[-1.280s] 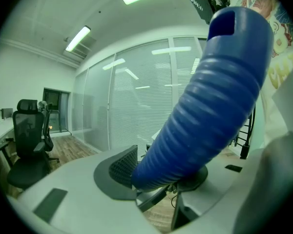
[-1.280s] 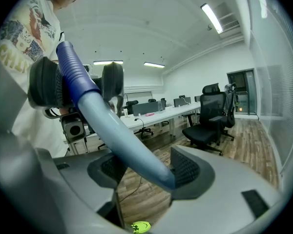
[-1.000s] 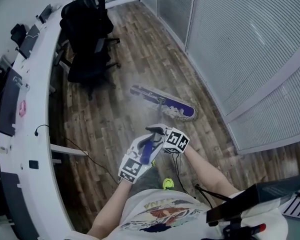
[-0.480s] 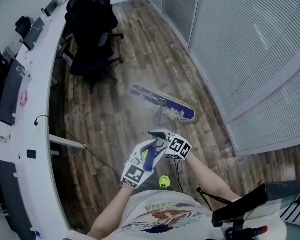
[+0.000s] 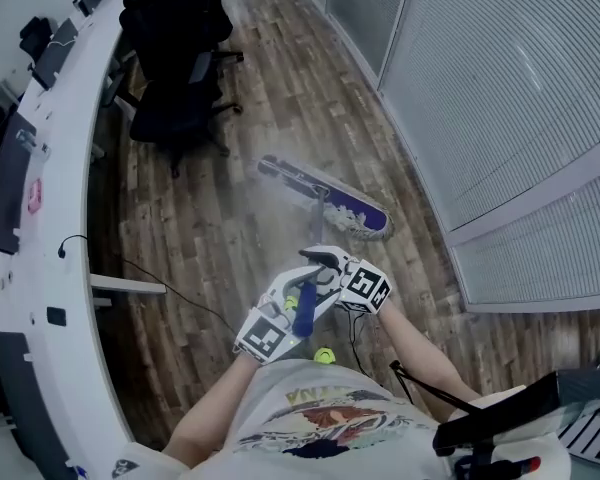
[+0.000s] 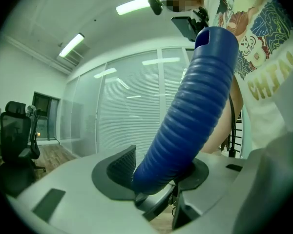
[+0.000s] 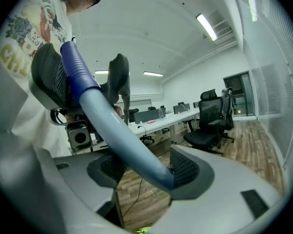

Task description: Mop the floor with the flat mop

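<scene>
**A:** What's around, from the left?

**B:** A long white desk [image 5: 50,218] curves up that side, with a black office chair [image 5: 175,68] at its far end. A thin cable [image 5: 175,293] trails from the desk across the wood floor [image 5: 250,88]. A glass wall with blinds [image 5: 500,88] closes off the right.

**A:** And the flat mop [image 5: 325,198]?

**B:** Its head lies flat on the boards mid-floor, slanted. It is purple on top with pale fringe at the right end, well clear of the chair and nearer the glass. The mop handle [image 5: 319,223] rises to both grippers. The left gripper [image 6: 158,172] clamps the ribbed blue grip [image 6: 195,106], and its jaws have just eased slightly wider. The right gripper [image 7: 146,172], just beyond, is closed on the pale blue shaft [image 7: 119,130].
</scene>
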